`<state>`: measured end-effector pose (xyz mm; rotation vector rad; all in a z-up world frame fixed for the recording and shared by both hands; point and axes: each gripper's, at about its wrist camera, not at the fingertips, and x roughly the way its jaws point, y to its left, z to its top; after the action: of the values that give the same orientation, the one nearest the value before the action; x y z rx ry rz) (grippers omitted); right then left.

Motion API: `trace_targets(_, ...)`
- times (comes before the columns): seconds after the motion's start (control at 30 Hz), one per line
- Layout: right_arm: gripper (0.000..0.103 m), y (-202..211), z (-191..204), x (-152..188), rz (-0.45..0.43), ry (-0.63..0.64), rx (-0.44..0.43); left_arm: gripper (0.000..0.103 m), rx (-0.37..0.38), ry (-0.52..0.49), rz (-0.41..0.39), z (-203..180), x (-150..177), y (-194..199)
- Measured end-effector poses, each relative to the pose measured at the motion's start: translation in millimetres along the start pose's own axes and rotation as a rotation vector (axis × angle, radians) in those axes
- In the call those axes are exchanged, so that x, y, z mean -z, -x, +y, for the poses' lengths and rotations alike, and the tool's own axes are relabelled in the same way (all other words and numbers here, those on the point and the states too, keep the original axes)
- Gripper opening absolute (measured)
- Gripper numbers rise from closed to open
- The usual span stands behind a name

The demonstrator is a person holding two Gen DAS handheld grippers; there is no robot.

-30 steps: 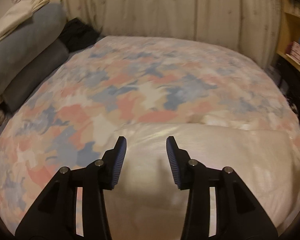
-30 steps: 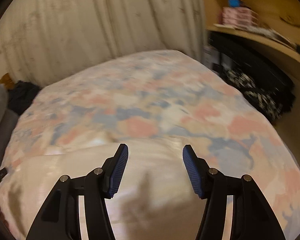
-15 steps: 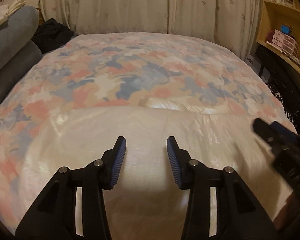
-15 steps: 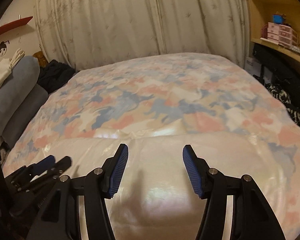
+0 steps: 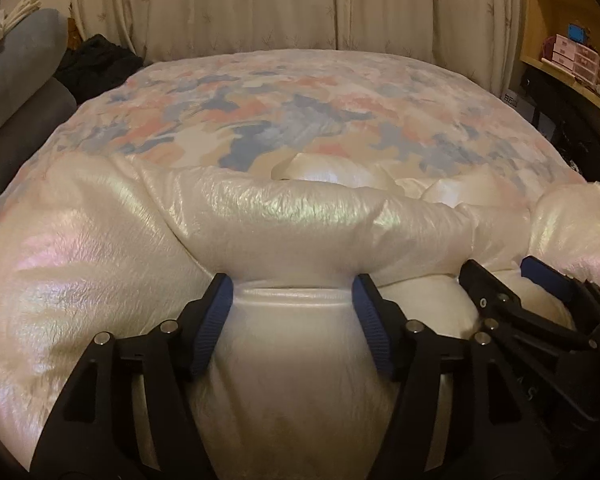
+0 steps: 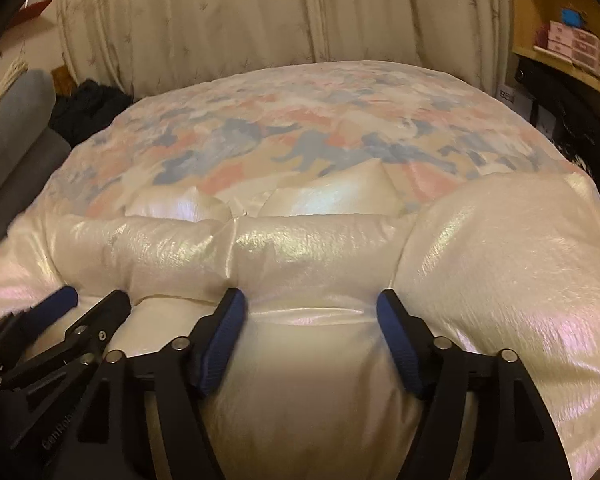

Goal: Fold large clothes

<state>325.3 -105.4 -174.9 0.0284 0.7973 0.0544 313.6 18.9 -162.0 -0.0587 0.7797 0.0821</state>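
A shiny pearl-white puffer garment [image 5: 100,264] lies across the near part of a bed; it also fills the near half of the right wrist view [image 6: 500,264]. My left gripper [image 5: 292,292] is open, its jaws pushed into the padded fabric with a bulge between them. My right gripper [image 6: 310,304] is open the same way, a fold of the garment between its jaws. The two grippers sit side by side: the right one shows in the left wrist view [image 5: 512,272], the left one in the right wrist view [image 6: 92,300].
The bed has a pastel patchwork cover [image 5: 300,120]. Cream curtains [image 5: 300,4] hang behind it. Grey bolsters [image 5: 16,80] and dark clothing [image 5: 96,64] lie at the left. A wooden shelf with pink boxes [image 5: 576,60] stands at the right.
Both grippers have dropped forward and pressed into the white garment. The fabric has bunched up into a roll ahead of the jaws. The grippers have come closer together.
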Motion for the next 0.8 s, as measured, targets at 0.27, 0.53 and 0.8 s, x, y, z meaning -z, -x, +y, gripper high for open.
trace_targets(0.27,0.071,-30,-7,1,-0.022,-0.025,-0.025,0.06,0.019,0.027,-0.046,3,14,-9)
trace_targets(0.53,0.071,-42,-8,1,-0.034,-0.025,-0.018,0.06,0.04,0.048,-0.062,7,19,-20)
trace_targets(0.8,0.071,-52,-11,2,-0.042,-0.034,-0.029,0.061,0.057,0.064,-0.063,10,21,-26)
